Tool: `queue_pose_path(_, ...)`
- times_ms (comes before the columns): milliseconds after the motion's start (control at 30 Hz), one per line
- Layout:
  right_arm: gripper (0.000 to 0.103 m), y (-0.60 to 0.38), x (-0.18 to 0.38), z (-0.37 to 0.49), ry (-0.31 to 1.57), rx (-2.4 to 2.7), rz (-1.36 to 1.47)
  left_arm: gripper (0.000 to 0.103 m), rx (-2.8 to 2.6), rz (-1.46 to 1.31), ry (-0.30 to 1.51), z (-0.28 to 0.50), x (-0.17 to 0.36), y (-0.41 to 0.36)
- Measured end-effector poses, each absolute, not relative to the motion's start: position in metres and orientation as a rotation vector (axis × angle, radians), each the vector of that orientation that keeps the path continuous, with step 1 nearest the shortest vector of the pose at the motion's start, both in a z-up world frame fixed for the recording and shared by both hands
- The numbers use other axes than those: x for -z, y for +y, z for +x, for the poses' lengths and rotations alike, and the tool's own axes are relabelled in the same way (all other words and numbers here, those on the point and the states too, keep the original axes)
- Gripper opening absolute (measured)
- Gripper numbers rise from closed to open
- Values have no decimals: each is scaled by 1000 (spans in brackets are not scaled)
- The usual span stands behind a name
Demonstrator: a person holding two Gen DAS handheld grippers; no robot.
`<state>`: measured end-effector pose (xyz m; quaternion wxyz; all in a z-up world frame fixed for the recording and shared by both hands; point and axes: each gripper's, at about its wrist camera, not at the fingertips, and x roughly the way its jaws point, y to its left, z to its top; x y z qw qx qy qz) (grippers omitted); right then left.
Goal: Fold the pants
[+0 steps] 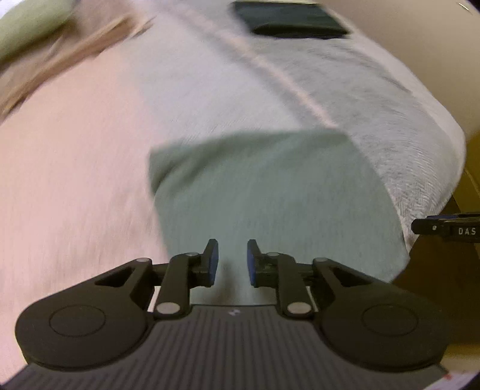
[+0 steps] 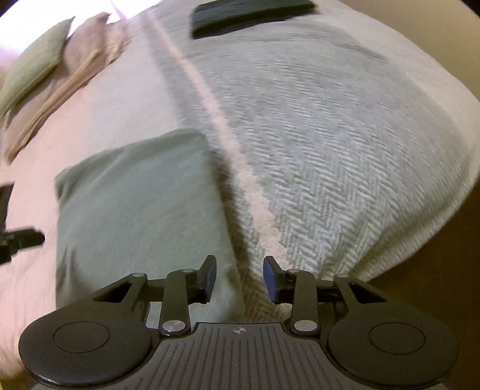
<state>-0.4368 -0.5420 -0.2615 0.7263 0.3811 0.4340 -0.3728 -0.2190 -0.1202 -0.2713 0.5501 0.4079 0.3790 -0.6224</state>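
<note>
We hold both grippers just above a bed, where the pants (image 1: 270, 198) lie folded into a pale green rectangle on the pink sheet (image 1: 75, 195), their right edge meeting the grey herringbone blanket (image 2: 345, 144) that covers the bed's far side. Our left gripper (image 1: 232, 262) hangs over the near edge of the pants with its jaws parted by a modest gap, blue pads (image 1: 213, 264) facing each other and nothing between them. Our right gripper (image 2: 239, 277) sits over the pants' right edge, where green cloth gives way to the blanket's pink border; its jaws stand wider apart and are likewise empty. Each view catches the other gripper at its frame edge. A dark folded garment (image 2: 252, 16) rests well apart from the pants at the blanket's far end, and a green pillow (image 2: 33, 69) lies beside a pinkish one (image 2: 90, 45) at the head of the bed. Both views are blurred.
</note>
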Motion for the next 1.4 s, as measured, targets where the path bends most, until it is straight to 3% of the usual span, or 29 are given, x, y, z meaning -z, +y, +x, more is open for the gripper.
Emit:
queue_pose_path(267,42,-533,256,-428,1000,705,794,31,1345,879,986,-203,263,-76)
queue_pose_path(433,46,-540,268,-430,994,672,786,48,1320,823,952,-181,278,-75)
queue_pose_path(467,48,-544,270,-436,957,663,806,51,1323,801,952,-174,282,-75)
queue_pose_path(533,59,-558,275,-449,858,636,897,67,1326,738,983,-159,290,-80)
queue_pose_path(600,78,-576,286,-459,764,593,1015,77,1349,639,1049,-141,302,-90)
queue_pose_path(633,81,-584,292,-459,745,582,1053,80,1355,604,1090,-132,310,-96)
queue_pose_path(800,81,-619,349,-432,744,429,1164,80,1421,439,1318,-97,365,-129)
queue_pose_path(1000,81,-643,396,-402,674,286,1295,69,1516,287,1549,-88,416,-151)
queue_pose_path(1033,79,-645,400,-394,666,253,1295,62,1538,281,1549,-88,418,-154)
queue_pose_path(1133,63,-645,404,-376,666,240,1283,43,1537,280,1537,-85,413,-155)
queue_pose_path(1200,50,-649,400,-382,653,235,1327,36,1542,299,1516,-87,398,-154)
queue_pose_path(1400,46,-667,360,-390,616,261,1377,30,1594,330,1436,-116,330,-192)
